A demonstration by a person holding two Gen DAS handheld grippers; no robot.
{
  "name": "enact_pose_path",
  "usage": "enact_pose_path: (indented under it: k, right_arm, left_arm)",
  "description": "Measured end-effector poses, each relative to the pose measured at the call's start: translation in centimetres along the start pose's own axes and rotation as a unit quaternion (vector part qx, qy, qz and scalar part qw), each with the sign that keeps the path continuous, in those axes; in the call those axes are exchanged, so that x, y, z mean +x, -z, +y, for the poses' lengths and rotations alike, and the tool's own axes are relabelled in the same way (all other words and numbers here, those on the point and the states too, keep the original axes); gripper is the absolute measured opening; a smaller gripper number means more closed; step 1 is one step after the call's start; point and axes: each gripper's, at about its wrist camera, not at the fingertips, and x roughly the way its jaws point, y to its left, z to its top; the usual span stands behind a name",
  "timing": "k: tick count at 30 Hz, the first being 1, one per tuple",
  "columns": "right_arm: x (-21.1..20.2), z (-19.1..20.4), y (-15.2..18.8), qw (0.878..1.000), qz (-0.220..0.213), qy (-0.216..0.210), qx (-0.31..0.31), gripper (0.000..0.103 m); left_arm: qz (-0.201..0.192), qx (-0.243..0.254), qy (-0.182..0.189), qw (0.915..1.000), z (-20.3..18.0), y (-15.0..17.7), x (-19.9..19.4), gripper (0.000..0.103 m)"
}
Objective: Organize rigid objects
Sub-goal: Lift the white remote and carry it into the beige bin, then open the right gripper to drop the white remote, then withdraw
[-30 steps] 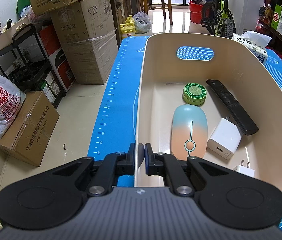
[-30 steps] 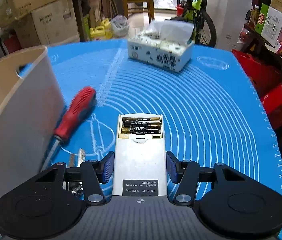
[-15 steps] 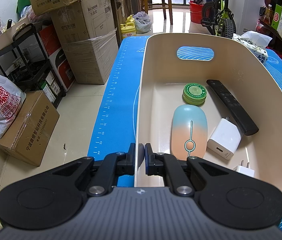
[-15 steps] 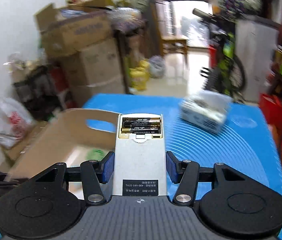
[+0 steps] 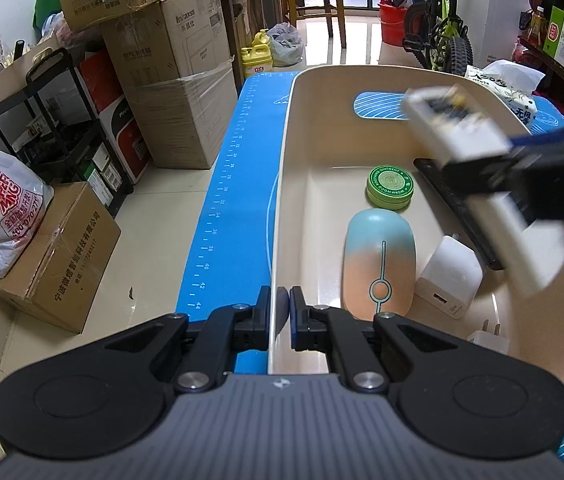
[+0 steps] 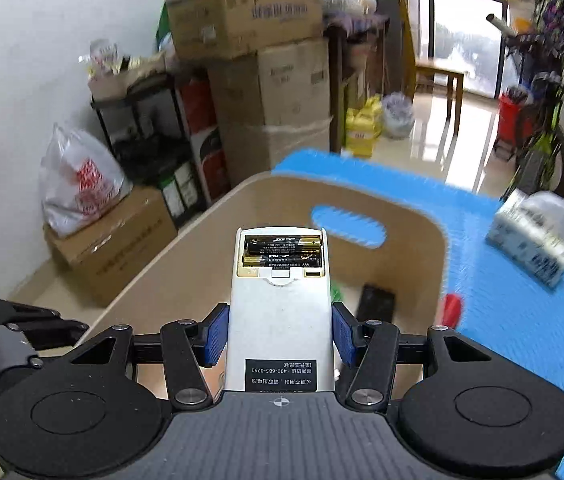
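Observation:
A beige bin [image 5: 282, 184] stands on the blue mat [image 5: 234, 184]. My left gripper [image 5: 280, 312] is shut on the bin's near-left wall. Inside the bin lie a green tin [image 5: 389, 186], a blue-and-orange mouse [image 5: 380, 260], a black remote [image 5: 458, 208], a white charger [image 5: 448, 276] and a white plug [image 5: 488, 336]. My right gripper [image 6: 280, 332] is shut on a white remote [image 6: 280, 320] whose open back shows its batteries. In the left wrist view this white remote [image 5: 462, 136] hangs tilted and blurred over the bin's right side.
A tissue box [image 6: 534, 252] sits on the mat right of the bin, and a red screwdriver handle [image 6: 453, 310] shows just outside the bin's right wall. Cardboard boxes [image 5: 170, 92], a black rack [image 5: 54, 128] and a plastic bag [image 5: 2, 208] crowd the floor left of the table.
My right gripper has carried the white remote up and to the left, from above the mat to above the bin, and now shows in the left wrist view. The left gripper has not moved.

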Motion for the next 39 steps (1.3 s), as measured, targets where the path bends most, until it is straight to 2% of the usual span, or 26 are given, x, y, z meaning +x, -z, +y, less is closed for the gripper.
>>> enact_pose_path:
  k: [5, 9, 16, 20, 22, 24, 26, 34, 37, 39]
  right_arm:
    - [2.8, 1.7, 1.3, 0.998, 0.056, 0.011, -0.021, 0.058]
    - [4.5, 1.4, 2.1, 0.996, 0.092, 0.01, -0.007, 0.058]
    - [5.3, 2.1, 2.0, 0.991, 0.13, 0.025, -0.018, 0.058]
    - [4.4, 1.2, 1.8, 0.993, 0.119, 0.014, 0.005, 0.058]
    - [4.1, 0.7, 1.7, 0.993, 0.115, 0.01, 0.017, 0.064]
    - [3.1, 0.3, 1.4, 0.994, 0.101, -0.014, 0.028, 0.071]
    - [2.2, 0.3, 1.0, 0.995, 0.092, -0.023, 0.024, 0.073]
    - [-3.8, -1.6, 0.5, 1.0, 0.014, -0.008, 0.015, 0.084]
    - [-6.1, -3.5, 0.9, 0.999, -0.033, 0.019, 0.009, 0.088]
    - [-7.0, -5.0, 1.5, 0.998, -0.046, 0.031, 0.017, 0.092]
  left_arm:
    - [0.0, 0.0, 0.001, 1.0, 0.1, 0.1, 0.0, 0.009]
    - [-0.001, 0.002, 0.003, 1.0, 0.0, 0.1, -0.1, 0.008]
    - [-0.001, 0.004, -0.002, 1.0, -0.3, 0.1, 0.0, 0.008]
    - [0.001, 0.005, -0.002, 1.0, -0.3, 0.1, 0.1, 0.009]
    - [0.001, 0.004, -0.002, 1.0, -0.3, 0.1, 0.1, 0.009]
    - [0.002, 0.005, -0.005, 1.0, -0.4, 0.1, 0.1, 0.009]
    - [0.003, 0.005, -0.005, 1.0, -0.4, 0.2, 0.1, 0.01]
    - [0.003, 0.002, -0.003, 1.0, -0.3, 0.3, 0.0, 0.01]
    - [0.002, 0.002, -0.005, 1.0, -0.4, 0.3, 0.0, 0.01]
    - [0.002, 0.002, -0.004, 1.0, -0.4, 0.3, 0.0, 0.01]
